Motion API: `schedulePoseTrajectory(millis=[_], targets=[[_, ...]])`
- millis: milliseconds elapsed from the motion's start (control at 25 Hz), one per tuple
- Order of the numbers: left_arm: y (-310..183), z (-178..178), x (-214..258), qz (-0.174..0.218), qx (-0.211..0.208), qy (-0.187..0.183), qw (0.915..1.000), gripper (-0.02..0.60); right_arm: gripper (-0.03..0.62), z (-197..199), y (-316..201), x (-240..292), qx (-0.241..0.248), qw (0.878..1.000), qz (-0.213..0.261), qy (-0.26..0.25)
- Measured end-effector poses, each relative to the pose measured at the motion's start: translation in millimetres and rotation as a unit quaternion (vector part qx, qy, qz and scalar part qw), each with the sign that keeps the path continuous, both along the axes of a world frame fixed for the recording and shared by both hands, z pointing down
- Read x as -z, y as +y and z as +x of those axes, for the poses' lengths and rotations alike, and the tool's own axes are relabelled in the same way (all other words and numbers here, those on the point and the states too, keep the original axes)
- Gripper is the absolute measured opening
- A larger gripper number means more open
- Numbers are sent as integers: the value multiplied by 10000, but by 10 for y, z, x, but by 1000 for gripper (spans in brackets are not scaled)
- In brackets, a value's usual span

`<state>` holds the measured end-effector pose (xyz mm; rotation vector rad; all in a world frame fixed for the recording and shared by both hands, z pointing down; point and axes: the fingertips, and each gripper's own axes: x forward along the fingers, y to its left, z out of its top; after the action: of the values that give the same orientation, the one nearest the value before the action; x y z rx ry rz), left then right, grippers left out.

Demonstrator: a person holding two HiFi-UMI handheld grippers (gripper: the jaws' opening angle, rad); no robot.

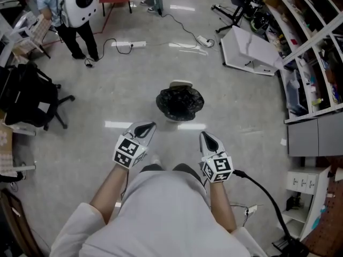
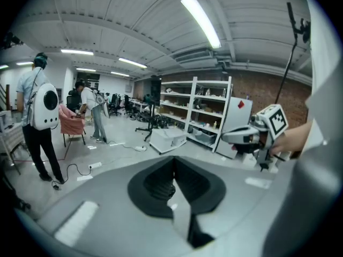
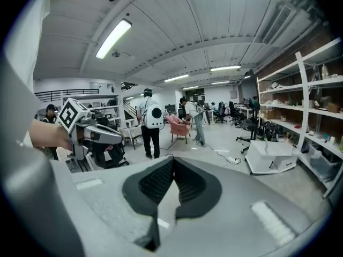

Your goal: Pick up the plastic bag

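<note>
A black plastic bag (image 1: 179,103) lines a small bin on the grey floor, straight ahead of me in the head view. Both grippers hover short of it, pointing toward it. The left gripper (image 1: 146,127) is shut with nothing in it, below and left of the bag. The right gripper (image 1: 206,137) is also shut and empty, below and right of the bag. In the left gripper view its jaws (image 2: 173,160) meet tip to tip, and the right gripper (image 2: 252,136) shows beside them. In the right gripper view the shut jaws (image 3: 172,161) hide the bag, with the left gripper (image 3: 96,135) at the left.
A black office chair (image 1: 29,100) stands at the left, and a person with a white backpack (image 1: 80,7) behind it. A power strip (image 1: 131,44) and cables lie on the floor. A tipped white box (image 1: 249,51) and shelves (image 1: 316,63) are at the right. A cable (image 1: 262,189) trails from the right gripper.
</note>
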<state>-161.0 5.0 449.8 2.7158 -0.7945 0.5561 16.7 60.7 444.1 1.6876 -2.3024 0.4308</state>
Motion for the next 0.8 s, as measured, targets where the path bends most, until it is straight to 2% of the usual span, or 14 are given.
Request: schedulePoseTrajectory(millis=[360,800], targets=[[-238,-98,-115,-146,2,29,9999,5,2,-63,-218,-92,-91,9998,-160,7],[-571,169,-137,-225,191,-85,9995,5,2,257,-671,-154,136,9997,-203,-19]])
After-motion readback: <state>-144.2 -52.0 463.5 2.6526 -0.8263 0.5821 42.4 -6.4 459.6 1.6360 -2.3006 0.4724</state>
